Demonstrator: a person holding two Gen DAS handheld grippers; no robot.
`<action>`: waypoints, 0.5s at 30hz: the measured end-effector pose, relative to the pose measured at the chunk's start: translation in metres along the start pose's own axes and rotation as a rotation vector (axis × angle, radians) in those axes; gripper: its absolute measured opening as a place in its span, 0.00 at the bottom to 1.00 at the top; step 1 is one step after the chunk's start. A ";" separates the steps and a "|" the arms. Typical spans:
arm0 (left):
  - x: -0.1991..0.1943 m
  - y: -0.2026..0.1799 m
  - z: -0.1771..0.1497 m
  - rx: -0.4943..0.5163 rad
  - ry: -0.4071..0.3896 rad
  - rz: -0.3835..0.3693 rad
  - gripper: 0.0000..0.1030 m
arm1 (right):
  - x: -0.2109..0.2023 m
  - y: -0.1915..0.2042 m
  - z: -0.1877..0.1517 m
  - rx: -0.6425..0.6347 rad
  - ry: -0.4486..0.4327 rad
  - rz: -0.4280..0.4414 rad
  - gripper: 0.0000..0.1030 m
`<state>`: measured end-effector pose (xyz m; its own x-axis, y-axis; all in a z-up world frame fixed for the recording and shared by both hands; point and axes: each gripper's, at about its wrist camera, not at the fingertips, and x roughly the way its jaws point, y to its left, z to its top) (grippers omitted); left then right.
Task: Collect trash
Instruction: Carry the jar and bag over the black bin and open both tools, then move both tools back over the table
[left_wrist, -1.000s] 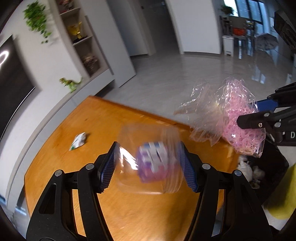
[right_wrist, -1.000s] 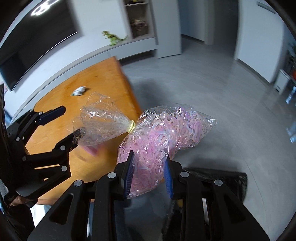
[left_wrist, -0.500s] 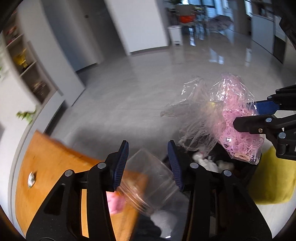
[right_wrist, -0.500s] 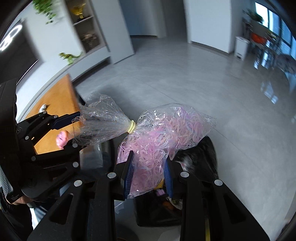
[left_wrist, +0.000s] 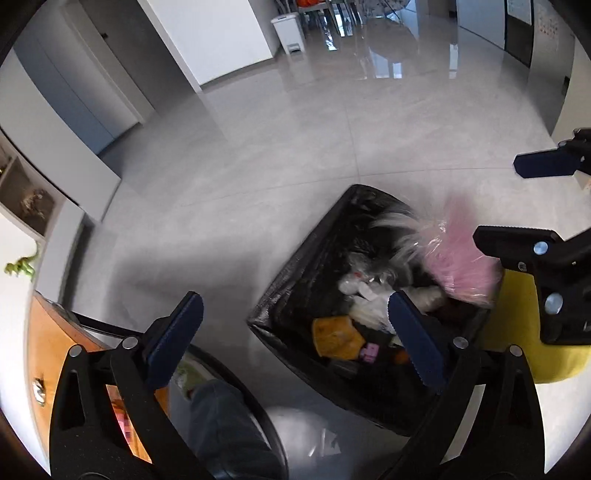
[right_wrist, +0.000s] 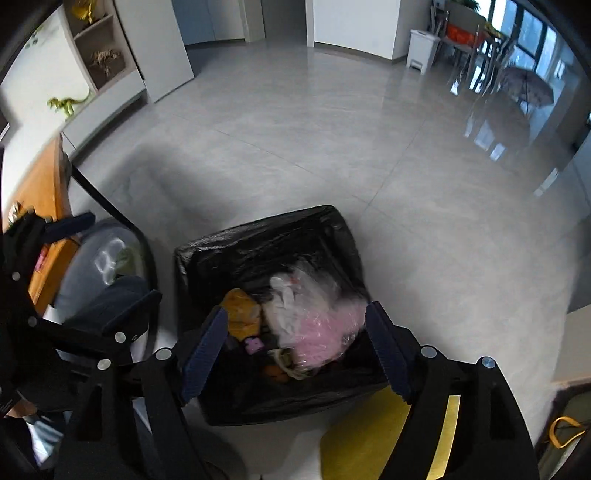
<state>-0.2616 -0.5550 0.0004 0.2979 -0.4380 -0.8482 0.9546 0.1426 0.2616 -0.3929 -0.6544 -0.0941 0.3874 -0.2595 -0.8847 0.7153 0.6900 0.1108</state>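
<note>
Black-lined bin (right_wrist: 266, 243) on grey floor (right_wrist: 369, 155), pink-filled clear bag (right_wrist: 325, 332) blurred inside; left gripper (left_wrist: 295, 332) and right gripper (right_wrist: 295, 343) opening wide, nothing gripped; left view alone shows wrapper (left_wrist: 38, 387) on wooden table (left_wrist: 44, 332); yellow stool (right_wrist: 369, 435) beside bin, floor beyond open.

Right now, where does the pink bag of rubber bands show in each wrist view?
Left wrist: the pink bag is at right of centre, blurred, at the far right side of the black-lined bin, below the right gripper, whose jaws are opening.
Right wrist: the pink bag is low centre, inside the bin, between the spread fingers.
Shared landmark: the small purple block in the bin.
</note>
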 end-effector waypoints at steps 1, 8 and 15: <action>0.001 0.002 -0.001 -0.012 0.007 -0.004 0.94 | 0.000 0.003 0.001 0.000 0.001 0.006 0.75; -0.014 0.013 -0.001 -0.048 -0.021 0.014 0.94 | -0.008 0.023 0.007 -0.051 -0.015 0.018 0.75; -0.049 0.038 -0.012 -0.099 -0.073 0.046 0.94 | -0.024 0.045 0.019 -0.099 -0.043 0.043 0.75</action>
<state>-0.2398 -0.5170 0.0463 0.3445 -0.4923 -0.7994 0.9357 0.2496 0.2495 -0.3593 -0.6299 -0.0593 0.4428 -0.2556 -0.8594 0.6375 0.7637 0.1014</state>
